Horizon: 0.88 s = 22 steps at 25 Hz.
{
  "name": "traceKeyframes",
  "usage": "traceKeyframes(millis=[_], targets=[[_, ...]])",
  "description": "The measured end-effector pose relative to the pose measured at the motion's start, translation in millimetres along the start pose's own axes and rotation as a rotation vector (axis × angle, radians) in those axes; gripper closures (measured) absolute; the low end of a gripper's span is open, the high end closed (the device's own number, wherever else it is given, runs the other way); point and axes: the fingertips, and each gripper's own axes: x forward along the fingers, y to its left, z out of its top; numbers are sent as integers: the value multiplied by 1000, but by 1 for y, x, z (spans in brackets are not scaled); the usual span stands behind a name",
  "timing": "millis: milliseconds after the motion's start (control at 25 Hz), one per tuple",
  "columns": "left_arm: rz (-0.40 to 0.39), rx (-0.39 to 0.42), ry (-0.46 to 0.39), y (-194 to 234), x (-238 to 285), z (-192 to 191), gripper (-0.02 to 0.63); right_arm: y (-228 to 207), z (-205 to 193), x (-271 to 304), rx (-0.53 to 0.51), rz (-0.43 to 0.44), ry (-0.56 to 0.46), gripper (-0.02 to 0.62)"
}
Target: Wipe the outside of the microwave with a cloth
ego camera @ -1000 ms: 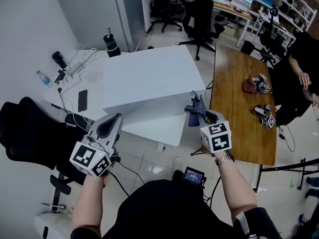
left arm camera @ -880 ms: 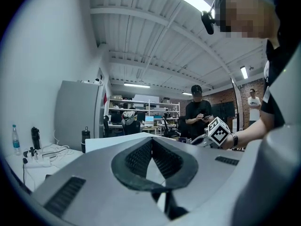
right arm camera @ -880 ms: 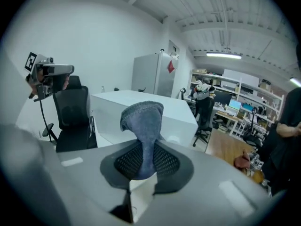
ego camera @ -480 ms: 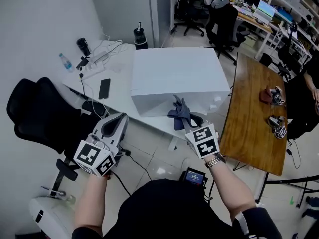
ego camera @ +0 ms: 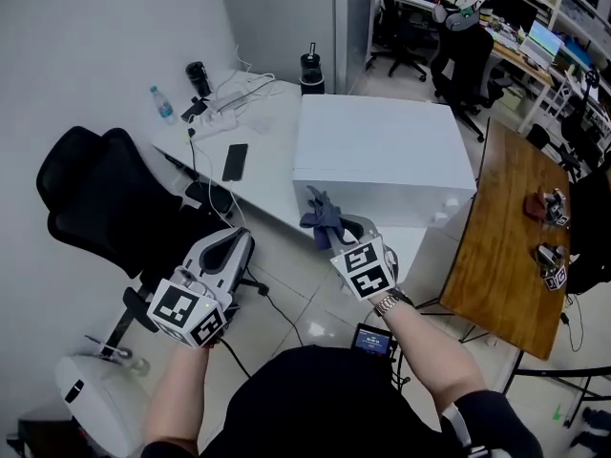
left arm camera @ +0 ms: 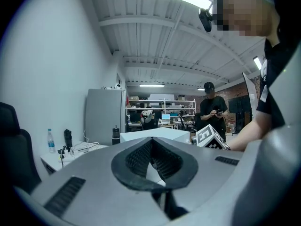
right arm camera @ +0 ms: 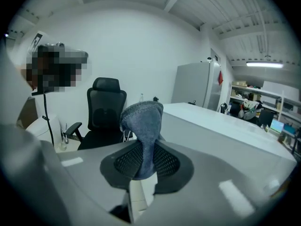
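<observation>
In the head view the task looks to be at the approach, before any wiping stroke. The right tool carries a crumpled blue-grey cloth close to the near corner of the large white box-shaped microwave, which sits on a white worktop. The next move, I judge, calls for pressing the cloth flat on one wall and sweeping along it. The left tool hangs lower, beside a black office chair that crowds that side. A black phone and a clear water bottle lie on the worktop left of the microwave, apart from it. In the left gripper view the jaws are pressed together with nothing between them, and the microwave lies ahead. In the right gripper view the jaws are partly closed and pinch the cloth, whose bunched top stands above the pads. The microwave's white side fills the right, with the chair behind.
</observation>
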Motion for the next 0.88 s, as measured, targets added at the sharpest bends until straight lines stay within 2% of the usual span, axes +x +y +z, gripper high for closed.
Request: traceKeyframes(millis=[400,880], targets=[[76,8,14,32,-30,-2,601,30,16,64,-30,62,1,541],[103,3,24,57,-39,-10,601,9,5,97,58,-4,44,541]])
